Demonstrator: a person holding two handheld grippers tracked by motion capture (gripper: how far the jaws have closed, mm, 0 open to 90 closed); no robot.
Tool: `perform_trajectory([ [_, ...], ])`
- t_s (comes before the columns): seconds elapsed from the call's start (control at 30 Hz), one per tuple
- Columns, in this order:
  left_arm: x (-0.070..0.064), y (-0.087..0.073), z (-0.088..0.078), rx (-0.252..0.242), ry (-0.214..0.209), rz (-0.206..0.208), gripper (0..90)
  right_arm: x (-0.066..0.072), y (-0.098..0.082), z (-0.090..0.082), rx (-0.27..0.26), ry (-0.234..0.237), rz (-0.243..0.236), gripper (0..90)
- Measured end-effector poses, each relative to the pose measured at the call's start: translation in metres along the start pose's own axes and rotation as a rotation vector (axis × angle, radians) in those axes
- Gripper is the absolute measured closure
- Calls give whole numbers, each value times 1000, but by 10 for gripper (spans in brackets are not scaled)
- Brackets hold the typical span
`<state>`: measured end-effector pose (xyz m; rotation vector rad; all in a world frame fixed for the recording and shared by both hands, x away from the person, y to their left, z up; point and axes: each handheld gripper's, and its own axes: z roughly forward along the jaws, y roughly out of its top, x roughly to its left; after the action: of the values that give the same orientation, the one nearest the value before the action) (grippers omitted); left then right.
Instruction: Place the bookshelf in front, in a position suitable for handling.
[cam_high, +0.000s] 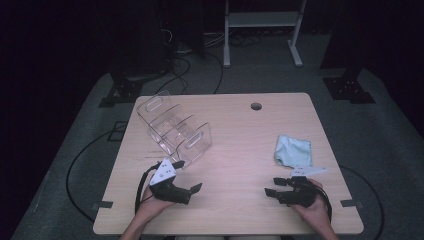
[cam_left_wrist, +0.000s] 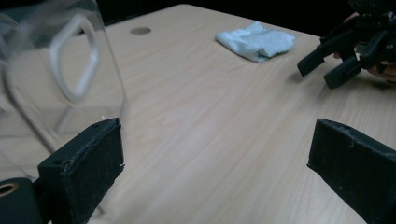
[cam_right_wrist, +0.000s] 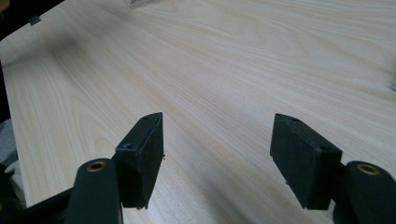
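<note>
Hovering wide-jawed and empty low in the frame, the left hand-held gripper (cam_high: 192, 176) and the right hand-held gripper (cam_high: 272, 186) look poised at the start, the left likely needing to close on the clear rack (cam_high: 172, 129) beside it.

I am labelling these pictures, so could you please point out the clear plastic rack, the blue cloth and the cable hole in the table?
Clear plastic rack (cam_high: 172, 127), high view, on a middle divider.
Blue cloth (cam_left_wrist: 256, 40), left gripper view, its folded centre.
Cable hole (cam_high: 256, 106), high view, the opening.
</note>
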<state>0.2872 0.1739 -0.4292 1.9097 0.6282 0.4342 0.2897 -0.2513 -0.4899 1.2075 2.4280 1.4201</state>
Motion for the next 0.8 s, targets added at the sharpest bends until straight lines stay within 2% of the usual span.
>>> perform_trajectory([
  [0.2, 12, 25, -15, -9, 23, 27, 24, 1, 3, 0, -6, 1, -5, 339],
  [0.33, 22, 36, -22, -17, 48, 37, 24, 2, 3, 0, 1, 1, -5, 336],
  [0.8, 53, 43, -24, 19, 130, 21, 23, 2, 4, 0, -7, 5, -2, 315],
])
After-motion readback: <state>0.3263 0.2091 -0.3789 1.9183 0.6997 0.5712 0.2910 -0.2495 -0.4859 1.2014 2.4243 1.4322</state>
